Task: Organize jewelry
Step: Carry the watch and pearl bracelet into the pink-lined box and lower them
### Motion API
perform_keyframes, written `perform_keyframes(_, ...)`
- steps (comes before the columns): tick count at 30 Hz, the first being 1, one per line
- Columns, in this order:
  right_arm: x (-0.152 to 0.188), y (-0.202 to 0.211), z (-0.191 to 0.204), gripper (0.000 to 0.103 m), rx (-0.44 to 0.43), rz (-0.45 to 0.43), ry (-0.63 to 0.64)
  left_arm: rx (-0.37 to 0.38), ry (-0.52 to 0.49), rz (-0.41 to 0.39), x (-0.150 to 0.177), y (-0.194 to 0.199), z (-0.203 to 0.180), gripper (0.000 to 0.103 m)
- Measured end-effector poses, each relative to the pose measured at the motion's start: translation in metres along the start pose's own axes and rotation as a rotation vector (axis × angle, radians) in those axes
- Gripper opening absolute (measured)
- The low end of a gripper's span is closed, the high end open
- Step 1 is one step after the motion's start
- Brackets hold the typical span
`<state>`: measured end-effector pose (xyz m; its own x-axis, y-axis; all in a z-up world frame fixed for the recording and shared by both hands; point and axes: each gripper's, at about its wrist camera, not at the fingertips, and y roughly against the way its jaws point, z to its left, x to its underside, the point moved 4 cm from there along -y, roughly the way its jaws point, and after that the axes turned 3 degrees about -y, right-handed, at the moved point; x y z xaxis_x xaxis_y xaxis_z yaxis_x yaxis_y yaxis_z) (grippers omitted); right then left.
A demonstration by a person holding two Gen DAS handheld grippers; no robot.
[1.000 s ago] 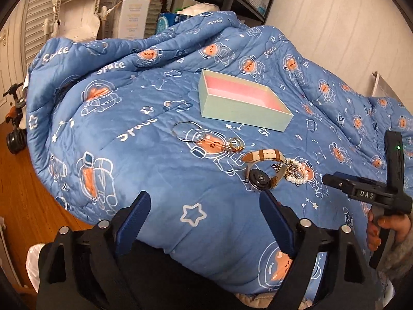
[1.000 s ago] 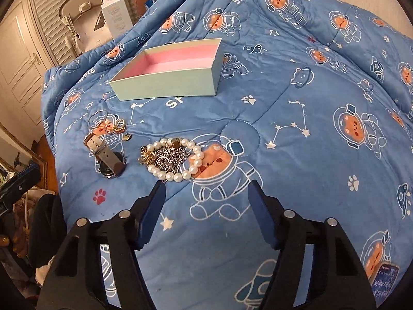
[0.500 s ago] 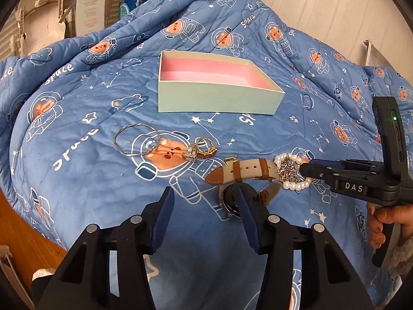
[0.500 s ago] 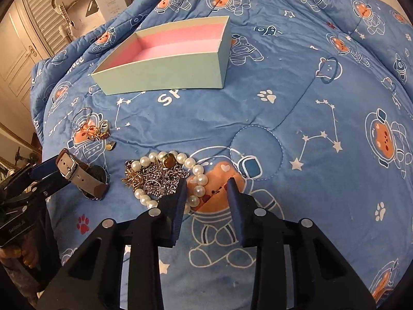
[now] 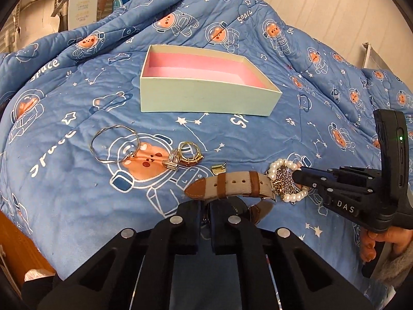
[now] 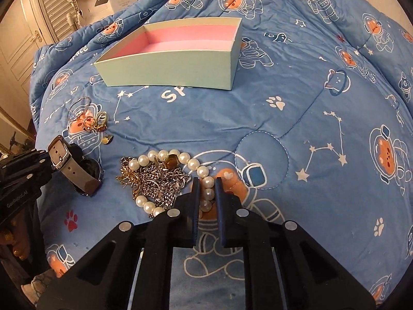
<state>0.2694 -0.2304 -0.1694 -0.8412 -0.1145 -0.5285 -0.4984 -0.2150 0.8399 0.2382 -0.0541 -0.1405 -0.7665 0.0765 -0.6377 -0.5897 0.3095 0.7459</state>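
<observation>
Where the left wrist view opens, the left gripper (image 5: 205,210) sits at bottom centre, its jaws nearly together, clamped on the watch (image 5: 232,188); the strap arches just above the fingertips. Box (image 5: 206,85), pale green with pink lining, upper centre on the blue quilt (image 5: 77,193). Bangle (image 5: 116,143), left of centre. Rings (image 5: 185,155), just right of the bangle, touching it or nearly so. Small gold piece (image 5: 218,169), just above the strap. Pearls (image 5: 286,180) with a chain tangle, right of the watch, meeting the tip of the right gripper (image 5: 300,177) that enters from the right edge.

Right wrist view: right gripper (image 6: 205,188), bottom centre, jaws narrowed onto the pearls (image 6: 206,180), beads between the fingertips. Chains (image 6: 155,180), heaped inside the pearl loop. Watch (image 6: 69,168), left of centre, at the left gripper (image 6: 41,165) on the left edge. Rings (image 6: 99,122) and bangle (image 6: 80,108), upper left. Box (image 6: 175,62), top centre.
</observation>
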Motion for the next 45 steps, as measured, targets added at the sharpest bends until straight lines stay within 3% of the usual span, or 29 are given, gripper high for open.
perform_keyframes(11,-0.002,0.033,0.016,0.010,-0.046,-0.103,0.101,0.014,0.004,-0.049,-0.004,0.022,0.000,0.005)
perform_keyframes(21,-0.019,0.082,0.049,0.010,-0.167,-0.193,0.205,0.027,-0.009,-0.082,-0.012,0.048,-0.001,0.005)
perform_keyframes(30,-0.044,0.099,0.054,0.010,-0.222,-0.217,0.203,0.039,-0.004,-0.087,-0.024,0.056,0.003,0.005)
perform_keyframes(36,-0.077,0.102,0.051,0.010,-0.249,-0.260,0.197,0.034,-0.033,-0.107,-0.052,0.052,0.006,0.005)
perform_keyframes(45,-0.153,0.089,0.036,0.010,-0.234,-0.322,0.173,0.031,-0.051,-0.088,-0.123,0.025,0.020,0.005)
